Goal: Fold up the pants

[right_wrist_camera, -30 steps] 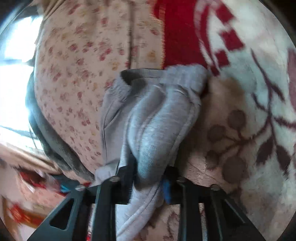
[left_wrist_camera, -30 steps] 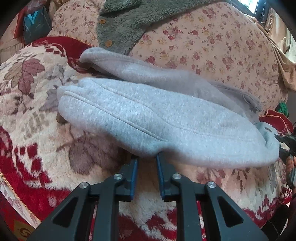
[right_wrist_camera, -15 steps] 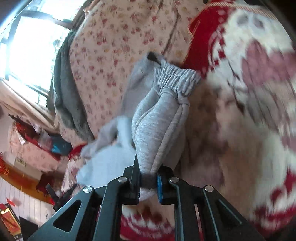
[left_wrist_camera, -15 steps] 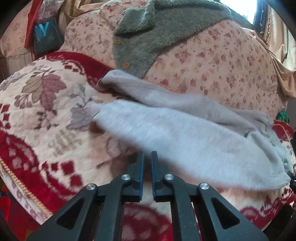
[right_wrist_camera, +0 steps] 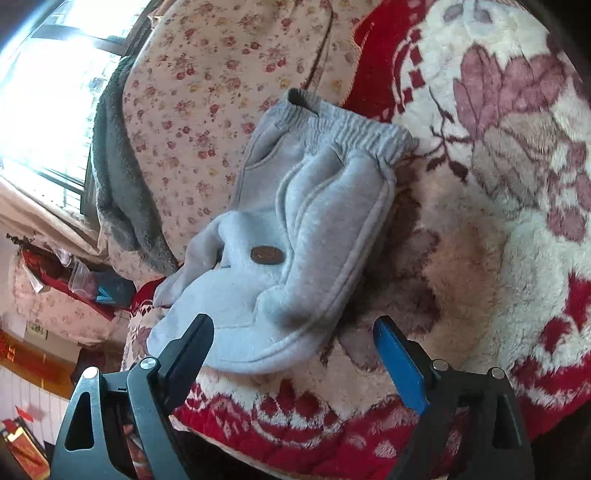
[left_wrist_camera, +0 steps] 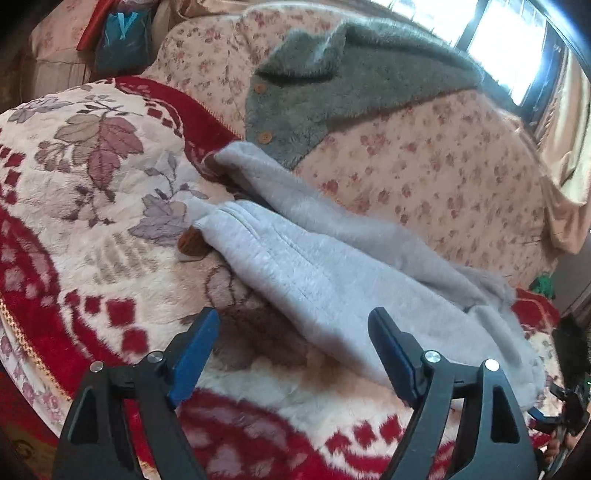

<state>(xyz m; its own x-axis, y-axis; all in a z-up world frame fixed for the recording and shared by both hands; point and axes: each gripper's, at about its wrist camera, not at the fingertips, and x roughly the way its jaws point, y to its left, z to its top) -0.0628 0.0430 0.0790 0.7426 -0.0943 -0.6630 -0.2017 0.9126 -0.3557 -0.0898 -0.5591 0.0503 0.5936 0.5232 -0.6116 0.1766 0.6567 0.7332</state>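
Grey fleece pants (left_wrist_camera: 332,280) lie folded lengthwise on a red and cream floral blanket (left_wrist_camera: 92,206) over a sofa seat. In the left wrist view my left gripper (left_wrist_camera: 293,325) has its jaws opening wide just before the pants' near edge. Its pads press on nothing. The right wrist view shows the elastic waistband (right_wrist_camera: 354,129) at the far end and a brown patch (right_wrist_camera: 266,254) on the cloth. My right gripper (right_wrist_camera: 293,328) is also opening. The pants' near edge (right_wrist_camera: 258,350) lies loose between its fingers, untouched.
A dark grey fleece jacket (left_wrist_camera: 351,74) with wooden buttons hangs over the floral sofa back (left_wrist_camera: 443,166). A bright window (left_wrist_camera: 509,44) is behind it. A teal bag (left_wrist_camera: 122,33) sits at the far left. The blanket's front edge (left_wrist_camera: 22,332) drops off below the grippers.
Both grippers were shut on the pants a second ago. They have let go, opened wide and drawn back a little. The pants now rest flat on the blanket.
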